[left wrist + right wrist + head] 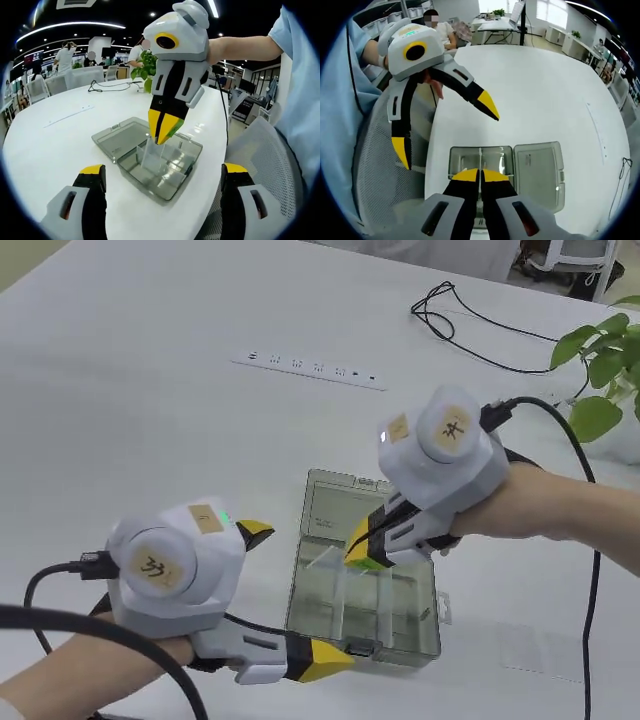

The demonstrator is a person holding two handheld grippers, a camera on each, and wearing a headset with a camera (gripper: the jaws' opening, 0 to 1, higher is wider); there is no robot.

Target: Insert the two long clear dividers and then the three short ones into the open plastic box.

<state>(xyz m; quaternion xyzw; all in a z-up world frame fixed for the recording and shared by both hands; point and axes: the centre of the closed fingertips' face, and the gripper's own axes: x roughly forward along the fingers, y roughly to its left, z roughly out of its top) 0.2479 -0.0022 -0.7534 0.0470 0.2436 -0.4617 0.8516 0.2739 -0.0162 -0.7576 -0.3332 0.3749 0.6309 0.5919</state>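
Observation:
The clear plastic box (410, 635) lies open on the white table, its lid (330, 498) folded flat on the far side. My right gripper (362, 552) hangs over the box, shut on a thin clear divider (150, 152) that stands upright inside the box (167, 185). The right gripper view shows its jaws (480, 175) pressed together on the divider's edge (480, 156). Other clear dividers (345, 585) stand in the box. My left gripper (290, 596) waits at the box's near-left side, open and holding nothing. Its jaws (162, 172) spread wide on both sides of the box.
A white power strip (310, 368) lies across the far middle of the table. A black cable (470, 330) loops at the far right beside a green plant (605, 365). A mesh chair (385, 165) stands at the table's near edge.

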